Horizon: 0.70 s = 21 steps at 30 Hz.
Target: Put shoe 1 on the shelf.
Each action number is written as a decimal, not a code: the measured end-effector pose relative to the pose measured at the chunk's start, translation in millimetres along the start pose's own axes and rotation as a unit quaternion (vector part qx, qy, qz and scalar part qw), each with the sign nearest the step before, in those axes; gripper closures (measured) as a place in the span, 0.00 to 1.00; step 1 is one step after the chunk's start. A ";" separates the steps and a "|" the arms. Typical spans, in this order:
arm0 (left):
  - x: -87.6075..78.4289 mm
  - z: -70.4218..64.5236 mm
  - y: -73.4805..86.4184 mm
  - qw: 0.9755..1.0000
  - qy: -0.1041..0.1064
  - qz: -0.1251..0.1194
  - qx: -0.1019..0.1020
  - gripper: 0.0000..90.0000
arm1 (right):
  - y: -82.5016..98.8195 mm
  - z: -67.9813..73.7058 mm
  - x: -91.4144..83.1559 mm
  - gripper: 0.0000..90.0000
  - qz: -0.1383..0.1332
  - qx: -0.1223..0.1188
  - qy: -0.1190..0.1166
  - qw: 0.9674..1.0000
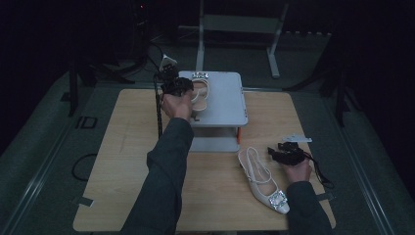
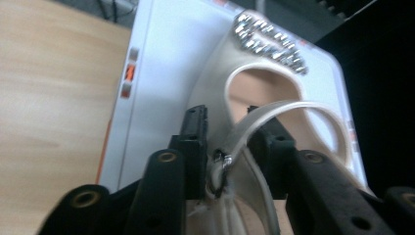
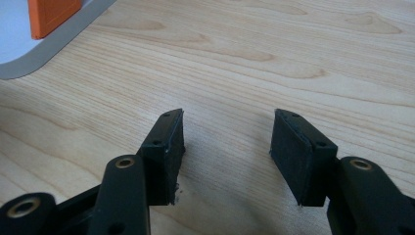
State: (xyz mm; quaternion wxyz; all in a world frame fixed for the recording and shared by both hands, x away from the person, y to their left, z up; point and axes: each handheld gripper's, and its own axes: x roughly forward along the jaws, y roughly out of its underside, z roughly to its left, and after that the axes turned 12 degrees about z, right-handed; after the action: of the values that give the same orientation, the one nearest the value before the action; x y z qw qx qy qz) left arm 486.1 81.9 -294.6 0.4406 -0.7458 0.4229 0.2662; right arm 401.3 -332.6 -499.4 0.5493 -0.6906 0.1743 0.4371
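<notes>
Release of first shoe (image 1: 199, 91) on grey raised platform (image 1: 225, 105); second shoe (image 1: 263, 181) waiting on wooden table (image 1: 127, 161).

Left gripper (image 2: 226, 128) reached over platform, jaws parted about the heel strap (image 2: 274, 111) with strap and heel end lying between them; pads apparently slack on it rather than clamped, so judged a let-go after placing. Shoe resting flat on platform top, jewelled buckle (image 2: 270, 42) toward far edge. Right gripper (image 3: 226, 147) lying low on the table just right of second shoe, jaws half apart and empty. Next move, as judged: wider opening, then a straight backward withdrawal clear of the strap loop, lest a jaw snag it and drag the shoe off; afterwards a grasp of the remaining shoe.
</notes>
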 end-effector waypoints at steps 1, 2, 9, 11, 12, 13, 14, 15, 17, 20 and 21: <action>-0.9 -0.7 -0.2 1.000 0.001 -0.001 0.004 0.74 | 0.0 0.1 0.0 0.51 0.000 0.000 0.000 1.000; -1.8 -1.1 -0.4 1.000 0.004 -0.003 0.009 0.71 | 0.0 0.1 0.0 0.51 0.000 0.000 0.000 1.000; -3.1 1.7 -1.6 0.999 0.031 -0.006 0.038 0.57 | 0.0 0.2 0.0 0.51 0.000 0.000 0.000 1.000; -4.3 2.7 -2.0 0.998 0.038 -0.010 0.044 0.57 | 0.0 0.2 0.0 0.51 0.000 0.000 0.000 1.000; -5.1 3.0 -2.2 0.998 0.039 -0.011 0.049 0.57 | 0.0 0.2 0.0 0.51 0.000 0.000 0.000 1.000; -5.1 3.0 -2.2 0.998 0.039 -0.011 0.049 0.57 | 0.0 0.2 0.0 0.51 0.000 0.000 0.000 1.000; -6.8 3.3 -2.4 0.997 0.041 -0.014 0.063 0.57 | 0.0 0.2 0.1 0.51 0.000 0.000 0.000 1.000; -7.8 3.6 -2.5 0.997 0.042 -0.019 0.068 0.55 | 0.0 0.3 0.1 0.51 0.000 0.000 0.000 1.000; -11.1 4.6 -3.1 0.995 0.051 -0.028 0.076 0.55 | -0.1 0.3 0.1 0.51 0.000 0.000 0.000 1.000; -16.5 4.7 -4.6 0.994 0.054 -0.036 0.090 0.55 | 0.0 0.4 0.1 0.51 0.000 0.000 0.000 1.000; -18.4 4.9 -5.1 0.993 0.051 -0.038 0.098 0.56 | 0.0 0.4 0.1 0.51 0.000 0.000 0.000 1.000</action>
State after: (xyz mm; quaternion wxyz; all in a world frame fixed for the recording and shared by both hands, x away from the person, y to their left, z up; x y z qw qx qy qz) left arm 481.2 94.8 -280.5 0.4990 -0.7274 0.4399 0.1683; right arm 401.2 -332.2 -499.4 0.5491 -0.6907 0.1742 0.4371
